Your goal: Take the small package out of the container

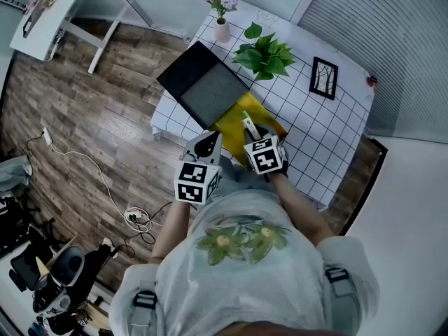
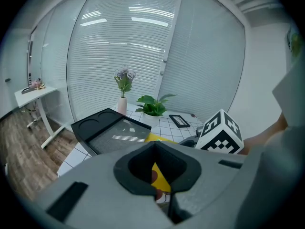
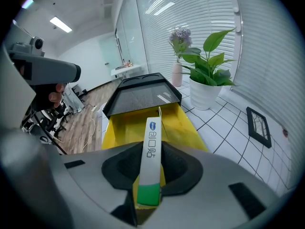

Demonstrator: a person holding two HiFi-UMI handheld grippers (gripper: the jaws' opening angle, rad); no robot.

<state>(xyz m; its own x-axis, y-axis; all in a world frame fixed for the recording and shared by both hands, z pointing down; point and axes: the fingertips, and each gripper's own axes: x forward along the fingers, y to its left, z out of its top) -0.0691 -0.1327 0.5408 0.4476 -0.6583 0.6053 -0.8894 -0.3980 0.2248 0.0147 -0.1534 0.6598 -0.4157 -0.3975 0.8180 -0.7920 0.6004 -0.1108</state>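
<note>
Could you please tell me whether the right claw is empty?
No, the right claw is clamped on a slim white-and-green package, held above the yellow container.

Head view: the near end of the yellow container (image 1: 266, 121) and the worktop (image 1: 329, 131) edge below it are covered by the right gripper (image 1: 248, 127) and the person's arms (image 1: 301, 201). Left gripper view: the yellow container shows only as a sliver through the housing, and a reddish patch beside it cannot be identified. The framed picture (image 1: 324, 77) has a subject too small to tell.
</note>
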